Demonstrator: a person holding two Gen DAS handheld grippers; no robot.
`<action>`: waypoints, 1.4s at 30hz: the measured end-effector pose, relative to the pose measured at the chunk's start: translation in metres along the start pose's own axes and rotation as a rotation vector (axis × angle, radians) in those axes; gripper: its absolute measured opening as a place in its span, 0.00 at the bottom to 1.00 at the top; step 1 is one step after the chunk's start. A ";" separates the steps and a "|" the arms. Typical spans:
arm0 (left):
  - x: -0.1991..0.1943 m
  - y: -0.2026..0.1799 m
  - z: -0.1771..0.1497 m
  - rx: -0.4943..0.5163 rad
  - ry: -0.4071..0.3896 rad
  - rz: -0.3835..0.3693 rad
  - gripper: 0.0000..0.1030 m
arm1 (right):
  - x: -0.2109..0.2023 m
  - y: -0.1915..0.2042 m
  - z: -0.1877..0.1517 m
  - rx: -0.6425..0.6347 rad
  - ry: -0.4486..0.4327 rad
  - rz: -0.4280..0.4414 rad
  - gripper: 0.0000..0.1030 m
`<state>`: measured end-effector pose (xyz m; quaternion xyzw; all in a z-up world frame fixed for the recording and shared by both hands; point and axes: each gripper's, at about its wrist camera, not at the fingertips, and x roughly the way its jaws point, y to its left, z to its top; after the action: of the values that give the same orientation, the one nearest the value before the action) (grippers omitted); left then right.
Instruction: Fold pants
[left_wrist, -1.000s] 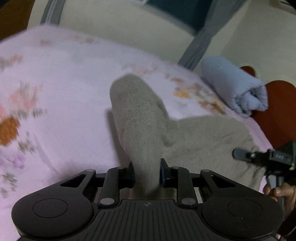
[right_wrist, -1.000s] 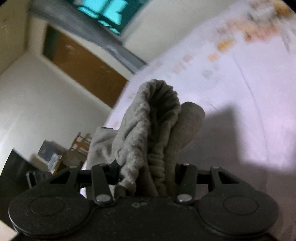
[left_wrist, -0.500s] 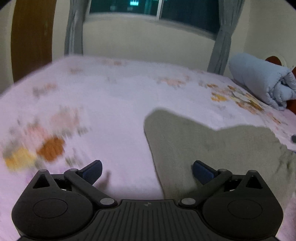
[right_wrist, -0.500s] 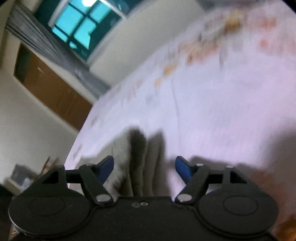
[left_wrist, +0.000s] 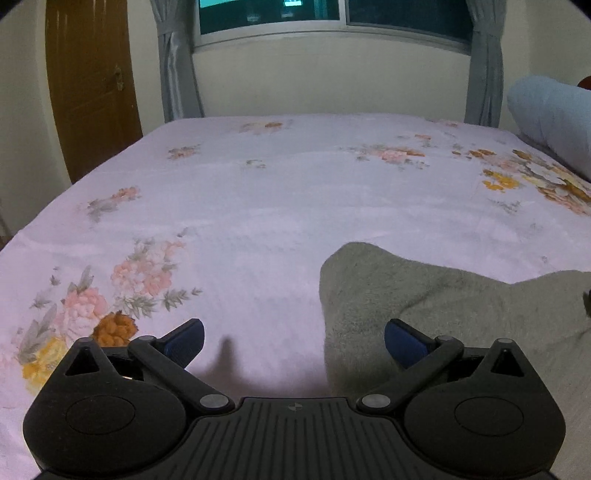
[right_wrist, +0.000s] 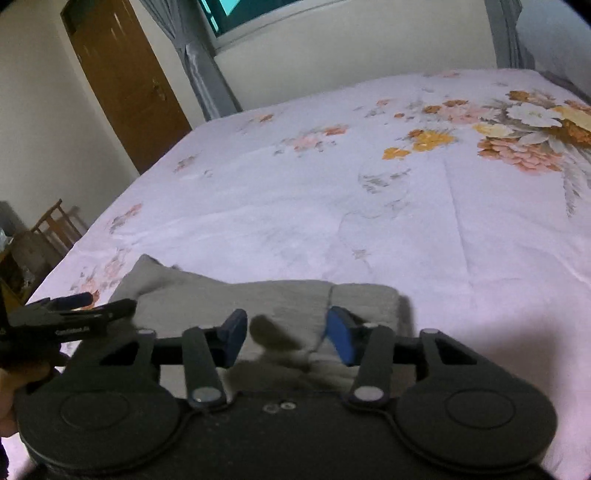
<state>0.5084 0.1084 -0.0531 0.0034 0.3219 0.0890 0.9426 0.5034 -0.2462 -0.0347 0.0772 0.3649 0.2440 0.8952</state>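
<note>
The grey pants (left_wrist: 443, 306) lie folded flat on the pink floral bed sheet (left_wrist: 277, 206). My left gripper (left_wrist: 293, 338) is open and empty, just above the pants' left edge. In the right wrist view the pants (right_wrist: 240, 299) lie as a folded grey block under my right gripper (right_wrist: 286, 332), which is open and empty just above them. The left gripper (right_wrist: 70, 310) shows at the left of that view, over the pants' left end.
A rolled light-blue blanket (left_wrist: 550, 118) lies at the bed's far right. A brown door (left_wrist: 92, 81), a curtained window (left_wrist: 332, 14) and a wall stand beyond the bed. A wooden chair (right_wrist: 55, 225) stands left of the bed.
A second ago both grippers were shut on the grey pants and held them up. Both have since opened and let go; the pants now lie flat on the bed.
</note>
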 end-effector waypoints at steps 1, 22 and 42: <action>0.001 0.000 -0.002 -0.001 -0.005 -0.003 1.00 | -0.001 -0.002 -0.001 0.000 -0.006 0.003 0.37; -0.069 0.040 -0.062 -0.204 0.008 -0.054 1.00 | -0.045 -0.012 -0.043 0.049 -0.029 -0.090 0.78; -0.186 0.088 -0.153 -0.304 -0.040 0.021 1.00 | -0.185 -0.013 -0.093 0.005 -0.251 -0.085 0.94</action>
<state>0.2571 0.1553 -0.0560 -0.1341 0.2859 0.1462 0.9375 0.3303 -0.3519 0.0078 0.0936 0.2538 0.1933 0.9431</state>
